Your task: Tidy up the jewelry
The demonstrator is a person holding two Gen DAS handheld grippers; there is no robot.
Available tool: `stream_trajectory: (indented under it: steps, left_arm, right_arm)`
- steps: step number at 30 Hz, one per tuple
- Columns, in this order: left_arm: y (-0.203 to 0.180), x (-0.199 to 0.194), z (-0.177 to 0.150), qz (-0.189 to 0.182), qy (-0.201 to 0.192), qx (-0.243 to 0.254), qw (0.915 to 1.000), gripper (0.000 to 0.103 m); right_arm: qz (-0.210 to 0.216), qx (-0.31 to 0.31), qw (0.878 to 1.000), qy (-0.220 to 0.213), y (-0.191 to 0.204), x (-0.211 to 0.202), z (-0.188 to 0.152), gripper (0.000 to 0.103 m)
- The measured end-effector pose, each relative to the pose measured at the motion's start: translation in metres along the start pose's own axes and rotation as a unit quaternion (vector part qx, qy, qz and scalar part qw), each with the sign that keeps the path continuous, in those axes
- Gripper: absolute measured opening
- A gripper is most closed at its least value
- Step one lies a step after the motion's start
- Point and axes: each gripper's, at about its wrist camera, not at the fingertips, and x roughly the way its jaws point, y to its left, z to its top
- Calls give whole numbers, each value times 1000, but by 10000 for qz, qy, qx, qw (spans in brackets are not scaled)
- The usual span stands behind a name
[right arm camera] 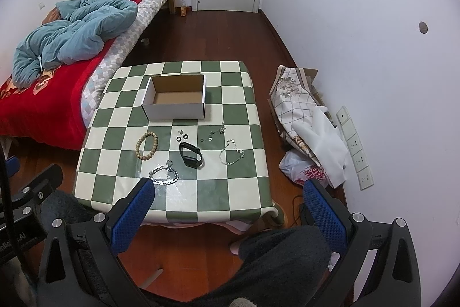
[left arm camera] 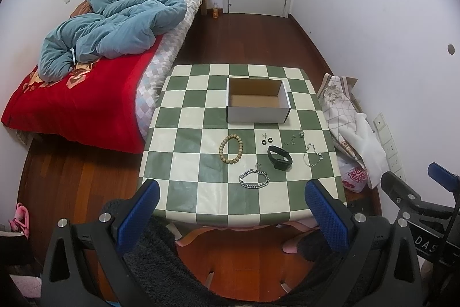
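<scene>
Jewelry waits on the checkered bench, both grippers wide apart and empty.

The left gripper (left arm camera: 231,193) and right gripper (right arm camera: 228,193) hang at the bottom of their frames, short of the bench (left arm camera: 201,200), each spread fully and carrying nothing, likely poised for a first pick. The open cardboard box (left arm camera: 257,112) sits empty at frame centre, its open top facing up, apparently as the destination. Below it the pieces lie spread apart, so each can be taken alone: a wooden bead bracelet (left arm camera: 231,148) to the left, 2 small black rings (left arm camera: 266,140) in the middle, a black wristband (left arm camera: 279,158), a silver chain bracelet (left arm camera: 254,179) lowest in frame, and a thin silver chain (left arm camera: 312,156) to the right. A bed (left arm camera: 72,105) fills the left of both frames.
</scene>
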Motion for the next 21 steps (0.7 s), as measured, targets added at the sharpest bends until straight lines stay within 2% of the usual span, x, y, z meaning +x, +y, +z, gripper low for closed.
stream_trajectory:
  steps: [7, 12, 16, 21]
  left_arm:
    - [7, 14, 5, 168, 46, -46, 9998, 103]
    - [15, 56, 21, 505, 174, -10, 9986, 103]
    - [19, 95, 28, 669, 365, -22, 9971, 103]
    - [16, 157, 27, 664, 889, 35, 9938, 103]
  right_arm:
    - [-9, 180, 9998, 3, -5, 12, 1, 103]
    - [-110, 527, 9985, 96, -20, 49, 6, 103]
    - [-185, 691, 9969, 337, -31, 90, 11, 103]
    - [-257, 787, 9940, 715, -42, 153, 13, 102]
